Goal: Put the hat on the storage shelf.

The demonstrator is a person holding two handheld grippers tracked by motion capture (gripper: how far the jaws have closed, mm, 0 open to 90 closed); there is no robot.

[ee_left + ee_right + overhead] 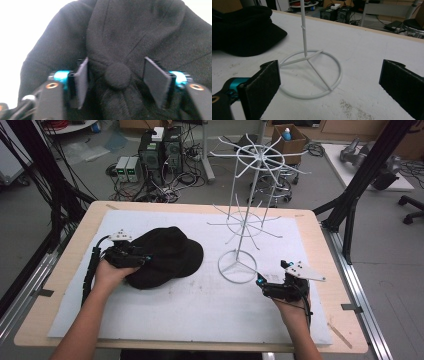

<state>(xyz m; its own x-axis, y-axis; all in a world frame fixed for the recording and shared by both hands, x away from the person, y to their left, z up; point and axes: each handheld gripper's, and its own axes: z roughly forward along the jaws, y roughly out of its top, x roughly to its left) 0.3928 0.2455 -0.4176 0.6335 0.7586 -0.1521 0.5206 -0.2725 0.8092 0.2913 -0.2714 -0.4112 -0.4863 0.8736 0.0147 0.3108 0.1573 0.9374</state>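
cap: lying on the left half of the white mat, crown up, brim pointing right toward the rack; soft black fabric, seams running up to a round top button; nothing is hanging on the rack yet, so the cap is looking like the thing to be moved, as a judgement only

left gripper: sitting over the cap's near-left edge, held in the person's left hand; its jaws are standing apart, one on each side of the top button in the left gripper view, not yet pinching the cloth; whether the pads are touching the fabric is hard to tell

key relation: the cap is lying directly ahead of and under the left gripper, with the button midway between the jaws; the cap's long axis is running left to right, crown to brim; the left hand is much the nearer one; closing here would likely be catching the crown at the button

wire rack: standing upright right of the cap, white, two tiers of thin spokes on a pole, its ring base resting on the mat; the cap's brim is lying near the base, apart from it

right gripper: resting low on the mat just right of the ring base, held in the right hand; jaws wide apart and holding nothing; the base is lying ahead between them in the right gripper view, perhaps ready for steadying the rack
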